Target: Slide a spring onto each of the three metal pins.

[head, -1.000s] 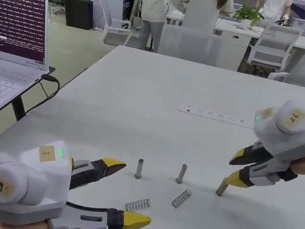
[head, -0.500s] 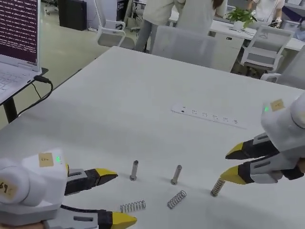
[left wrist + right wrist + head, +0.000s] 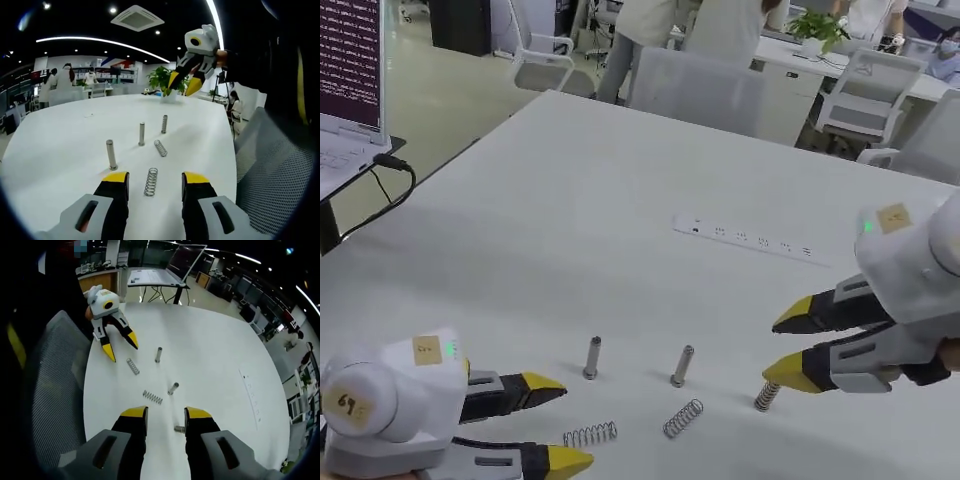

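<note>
Sprung pin (image 3: 766, 396): the rightmost of the three, tilted, and it looks to wear a spring already. It sits just below the right claw (image 3: 772, 348), whose jaws stand apart and hold nothing.
Bare pins: the left pin (image 3: 591, 357) and middle pin (image 3: 682, 366) stand side by side on the tabletop (image 3: 620, 220), not touching.
Loose springs: the near spring (image 3: 590, 434) and far spring (image 3: 683, 418) lie flat in front of the bare pins.
Left claw (image 3: 156, 177): wide and empty, with the near spring lined up just ahead between its jaws.
Step in hand: probably picking up the near spring. Pinch across the coils near one end, gently so they do not squash. Leave the other end free to go over the left pin's top.
Holders: the pins serve here, with one apparently filled and two empty.
</note>
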Action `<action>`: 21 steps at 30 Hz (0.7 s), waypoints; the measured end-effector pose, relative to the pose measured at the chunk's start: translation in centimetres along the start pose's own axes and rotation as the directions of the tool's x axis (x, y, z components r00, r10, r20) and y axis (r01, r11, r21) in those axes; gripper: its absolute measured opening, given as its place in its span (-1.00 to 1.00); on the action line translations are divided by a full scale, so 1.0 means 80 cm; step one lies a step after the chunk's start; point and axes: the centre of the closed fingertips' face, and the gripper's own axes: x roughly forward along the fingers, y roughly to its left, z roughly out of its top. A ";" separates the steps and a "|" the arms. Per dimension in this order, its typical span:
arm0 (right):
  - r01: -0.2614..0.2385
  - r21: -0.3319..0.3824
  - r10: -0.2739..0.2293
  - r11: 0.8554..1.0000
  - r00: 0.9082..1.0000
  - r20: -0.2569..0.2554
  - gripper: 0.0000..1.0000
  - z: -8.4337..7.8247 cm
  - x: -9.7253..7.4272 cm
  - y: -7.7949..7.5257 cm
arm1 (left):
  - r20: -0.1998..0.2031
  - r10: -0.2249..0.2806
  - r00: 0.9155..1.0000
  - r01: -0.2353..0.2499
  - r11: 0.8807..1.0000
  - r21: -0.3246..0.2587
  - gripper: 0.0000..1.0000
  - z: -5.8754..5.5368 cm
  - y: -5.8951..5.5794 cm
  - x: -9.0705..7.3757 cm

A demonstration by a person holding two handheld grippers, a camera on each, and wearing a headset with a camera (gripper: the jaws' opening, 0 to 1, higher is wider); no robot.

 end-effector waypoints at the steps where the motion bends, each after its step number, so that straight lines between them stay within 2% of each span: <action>1: -0.002 -0.001 0.002 1.000 1.000 0.002 -0.45 0.001 0.000 0.001 | -0.003 -0.001 1.000 0.001 1.000 0.000 -0.30 -0.002 0.001 0.001; 14: -0.022 -0.010 0.022 1.000 1.000 0.017 -0.46 0.008 0.008 0.012 | -0.040 -0.019 0.999 0.019 1.000 0.014 -0.55 -0.024 0.003 0.020; 21: -0.038 -0.014 0.038 0.999 0.999 0.013 -0.46 0.007 0.014 0.020 | -0.047 -0.012 0.999 0.013 1.000 0.017 -0.63 -0.031 0.006 0.024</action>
